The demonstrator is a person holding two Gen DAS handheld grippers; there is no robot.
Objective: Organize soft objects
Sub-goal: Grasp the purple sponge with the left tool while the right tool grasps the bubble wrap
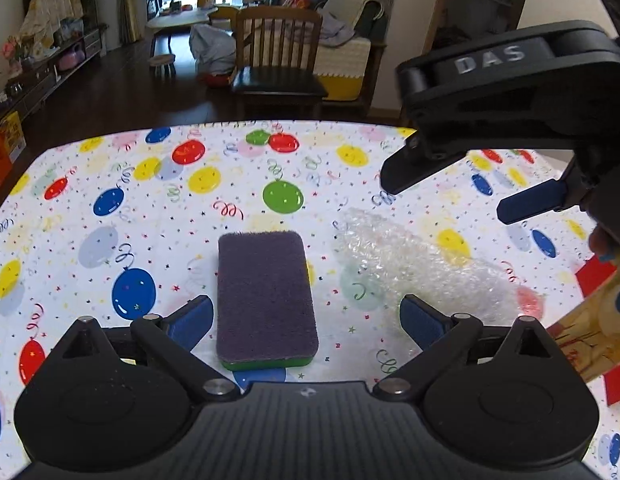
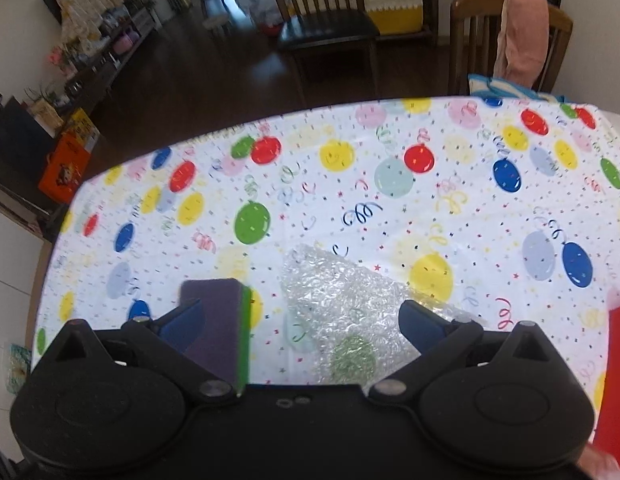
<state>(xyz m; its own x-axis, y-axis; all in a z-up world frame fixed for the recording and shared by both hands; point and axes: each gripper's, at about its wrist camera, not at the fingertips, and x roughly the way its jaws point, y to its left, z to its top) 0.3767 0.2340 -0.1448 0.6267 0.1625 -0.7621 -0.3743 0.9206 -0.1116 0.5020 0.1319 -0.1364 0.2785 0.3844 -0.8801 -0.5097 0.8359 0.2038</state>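
Setting: living room behind, wooden chairs (image 1: 278,52) beyond the far edge; a table (image 1: 110,168) under a balloon-print cloth carries the work.
Sponge: purple scouring face up over a green base, the sponge (image 1: 266,300) lies flat on the cloth, touching nothing.
Sponge axis: its long side runs straight away from the left hand-held gripper (image 1: 306,320), in line with the fingers' reach.
Bubble wrap: a crumpled clear sheet, the bubble wrap (image 1: 410,256), lies just to the right of the sponge with a strip of bare cloth between them.
Left hand-held gripper: fingers wide apart, empty, one blue pad on each side of the sponge's near end, neither touching it.
Right hand-held gripper: seen in the left wrist view raised above the table at the right (image 1: 442,192), fingers spread and holding nothing; in its own view (image 2: 302,328) the bubble wrap (image 2: 350,312) lies between its fingers and the sponge (image 2: 218,320) off to its left.
Nearer hand: left for the sponge, right for the bubble wrap, judging by where each points.
Likely next: the left closing across the sponge's narrow width; the soft body should give under the pads.
Red card: a flat red piece (image 1: 598,276) at the right edge, its part in the task unclear.
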